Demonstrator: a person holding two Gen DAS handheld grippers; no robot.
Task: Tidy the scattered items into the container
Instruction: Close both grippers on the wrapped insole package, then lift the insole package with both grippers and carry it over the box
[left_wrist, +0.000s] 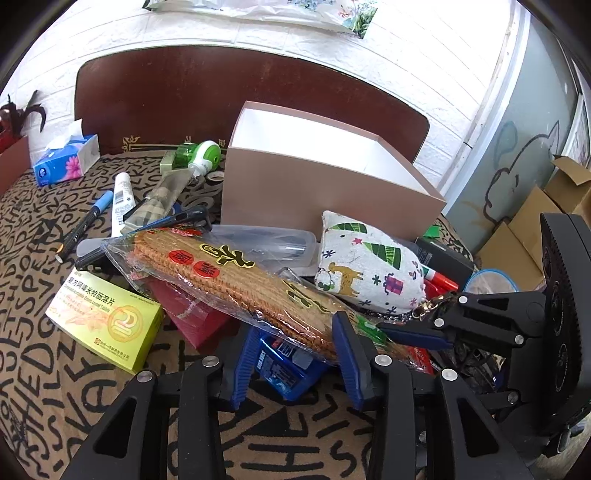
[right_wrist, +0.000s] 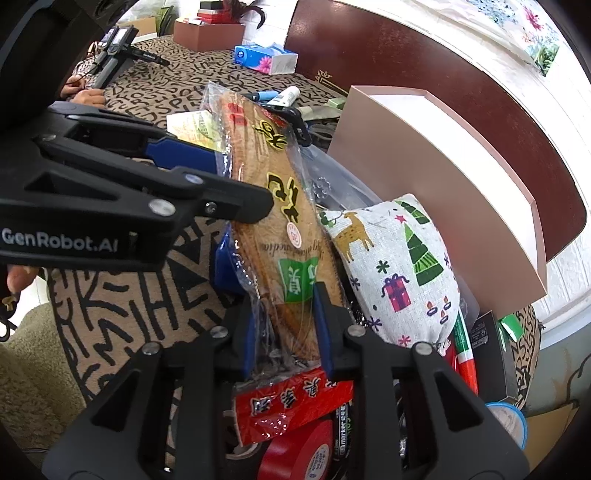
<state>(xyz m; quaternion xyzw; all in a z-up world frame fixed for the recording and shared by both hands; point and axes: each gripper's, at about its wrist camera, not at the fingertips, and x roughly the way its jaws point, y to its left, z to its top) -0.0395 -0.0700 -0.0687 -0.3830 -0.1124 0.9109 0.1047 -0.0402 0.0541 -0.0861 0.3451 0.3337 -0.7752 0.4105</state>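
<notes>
A clear plastic pack of brown woven insoles (left_wrist: 221, 273) (right_wrist: 280, 184) lies tilted over the pile, in front of the open pink box (left_wrist: 314, 184) (right_wrist: 424, 155). My left gripper (left_wrist: 295, 354) (right_wrist: 236, 184) is shut on its long side. My right gripper (right_wrist: 286, 328) (left_wrist: 406, 328) is shut on the near end, by the green label. A white pouch printed with Christmas trees (left_wrist: 365, 266) (right_wrist: 399, 266) leans against the box, right beside the pack. What lies under the pack is mostly hidden.
A yellow-green medicine box (left_wrist: 107, 317), a blue packet (left_wrist: 284, 369), markers, a white tube (left_wrist: 122, 199) and a green-white bottle (left_wrist: 195, 155) lie on the patterned cloth. A tissue pack (left_wrist: 66, 158) sits far left. Red tape (right_wrist: 295, 450) and a red packet (right_wrist: 291, 402) lie near. Cardboard boxes (left_wrist: 535, 221) stand right.
</notes>
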